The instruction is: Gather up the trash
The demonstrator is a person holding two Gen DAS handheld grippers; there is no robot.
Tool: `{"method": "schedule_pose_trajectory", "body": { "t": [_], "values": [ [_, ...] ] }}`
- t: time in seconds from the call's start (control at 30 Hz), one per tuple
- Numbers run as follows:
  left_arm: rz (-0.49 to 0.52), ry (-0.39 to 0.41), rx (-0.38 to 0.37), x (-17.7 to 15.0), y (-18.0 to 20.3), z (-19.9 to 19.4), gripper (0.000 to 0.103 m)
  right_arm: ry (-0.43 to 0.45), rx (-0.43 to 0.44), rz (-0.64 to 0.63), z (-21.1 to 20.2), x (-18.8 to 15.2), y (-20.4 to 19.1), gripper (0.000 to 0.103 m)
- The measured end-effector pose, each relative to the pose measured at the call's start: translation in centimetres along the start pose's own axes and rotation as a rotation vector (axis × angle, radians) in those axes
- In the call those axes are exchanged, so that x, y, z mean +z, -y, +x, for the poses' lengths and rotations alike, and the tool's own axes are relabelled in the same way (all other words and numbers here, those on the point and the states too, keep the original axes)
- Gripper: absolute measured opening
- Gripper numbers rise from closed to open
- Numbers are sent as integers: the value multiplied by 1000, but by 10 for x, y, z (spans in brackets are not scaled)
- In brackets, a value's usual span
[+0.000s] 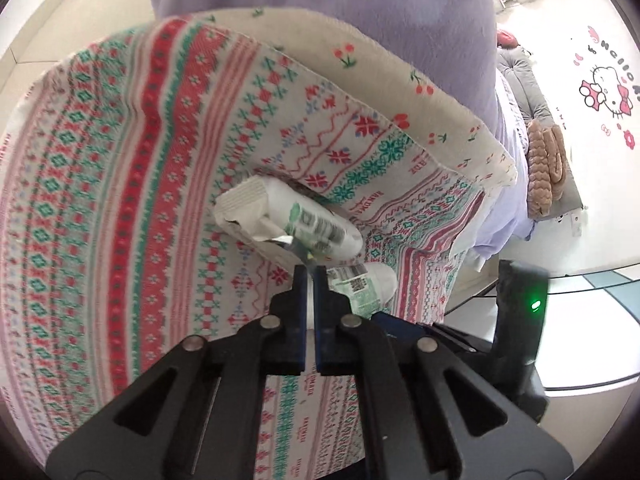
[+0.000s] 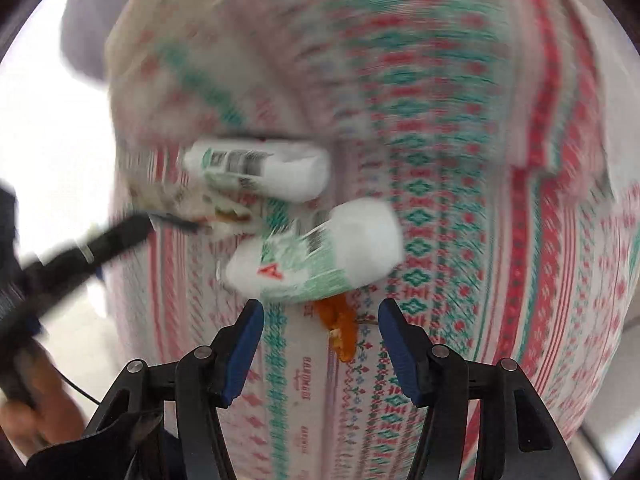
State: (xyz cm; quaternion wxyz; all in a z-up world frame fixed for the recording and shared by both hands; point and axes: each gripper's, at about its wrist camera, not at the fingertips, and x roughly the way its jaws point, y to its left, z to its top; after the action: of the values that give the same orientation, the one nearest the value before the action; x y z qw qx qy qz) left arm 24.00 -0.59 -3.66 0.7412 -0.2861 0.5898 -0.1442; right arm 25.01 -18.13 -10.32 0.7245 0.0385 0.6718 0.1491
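Trash wrappers are lying on a patterned cloth (image 1: 120, 200): a torn white-and-green packet (image 1: 288, 220) and a second packet (image 2: 320, 256) just beside it, with orange peel (image 2: 340, 328) near the right gripper (image 2: 320, 316). The left gripper (image 1: 311, 276) is clenching its fingers on a thin torn edge of the first packet. The right gripper's fingers are standing released, apart. I judge the flimsy edge could tear or slip, dropping the packet. A barcode and red letter "A" are showing; the cloth's small lettering is unreadable. "Hello" is appearing on the Hello Kitty floor mat (image 1: 600, 88).
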Motion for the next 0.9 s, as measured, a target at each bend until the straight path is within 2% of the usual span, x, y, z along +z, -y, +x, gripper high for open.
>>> {"method": "schedule_pose_trajectory", "body": {
  "t": [0.1, 0.17, 0.2, 0.23, 0.47, 0.57, 0.6, 0.67, 0.73, 0.9],
  "values": [
    [-2, -3, 6, 0, -12, -6, 3, -14, -70, -45, 14, 0, -12, 58],
    [0, -3, 8, -1, -15, -9, 3, -37, -108, -69, 28, 0, -20, 39],
    [4, -3, 8, -1, -16, -11, 3, -23, -139, -89, 33, 1, -29, 25],
    [10, -1, 11, -1, -17, -14, 3, -20, -142, -99, 31, 0, -35, 16],
    [47, 11, 26, -6, -19, -31, 3, 1, -48, -87, 2, -26, -78, 14],
    [-23, 5, 13, -6, -32, -28, 6, 47, -9, -95, -21, -34, -88, 14],
    [-56, -8, 12, -6, -39, -25, 11, 61, -2, -100, -30, -35, -87, 14],
    [-106, -42, 9, -6, -51, -18, 53, 89, 4, -104, -39, -36, -85, 14],
    [-171, -35, 32, -9, -63, -17, 67, 105, -3, -106, -48, -37, -79, 14],
    [-273, -41, 82, -8, -85, -15, 69, 121, 8, -97, -73, -30, -53, 14]
  ]
}}
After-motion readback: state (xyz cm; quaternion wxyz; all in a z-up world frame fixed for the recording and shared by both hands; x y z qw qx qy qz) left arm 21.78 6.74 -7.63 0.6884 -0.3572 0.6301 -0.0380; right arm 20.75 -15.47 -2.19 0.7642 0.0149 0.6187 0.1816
